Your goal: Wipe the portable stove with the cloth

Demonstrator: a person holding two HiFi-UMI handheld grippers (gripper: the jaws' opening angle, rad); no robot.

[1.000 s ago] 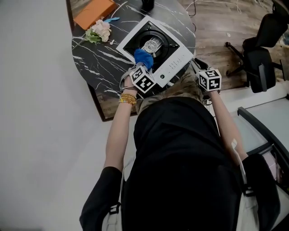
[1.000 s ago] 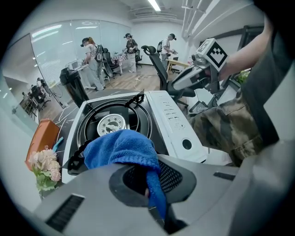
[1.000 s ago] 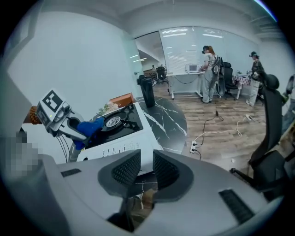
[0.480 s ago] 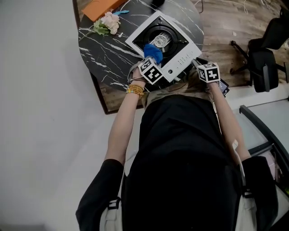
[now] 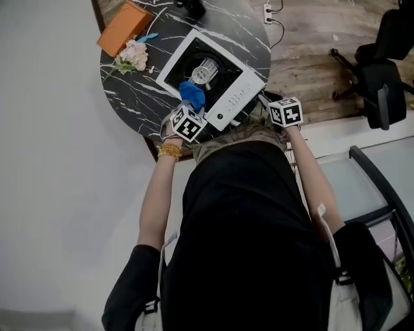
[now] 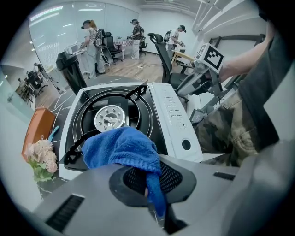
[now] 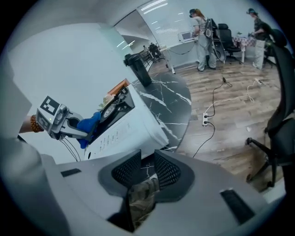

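Observation:
The white portable stove (image 5: 228, 89) with a black burner well sits on the round black marble table (image 5: 126, 97). A blue cloth (image 5: 192, 94) lies on the near part of the burner well, just short of the silver burner (image 6: 109, 118). My left gripper (image 5: 188, 117) is shut on the blue cloth (image 6: 120, 146), which bunches out over the pan support. My right gripper (image 5: 277, 107) hangs off the stove's near right corner, next to the control panel (image 7: 115, 133). Its jaws (image 7: 147, 168) stand a narrow gap apart, holding nothing; camouflage trousers show through the gap.
An orange box (image 5: 125, 28) and a small flower bunch (image 5: 132, 57) lie at the table's far left. A black office chair (image 5: 381, 84) and a power strip (image 5: 267, 11) are on the wood floor to the right. Several people stand far back (image 6: 92, 41).
The head view has swung about. The left gripper stays on the stove with the cloth. The right gripper has sunk a little beside the stove's near corner and rolled.

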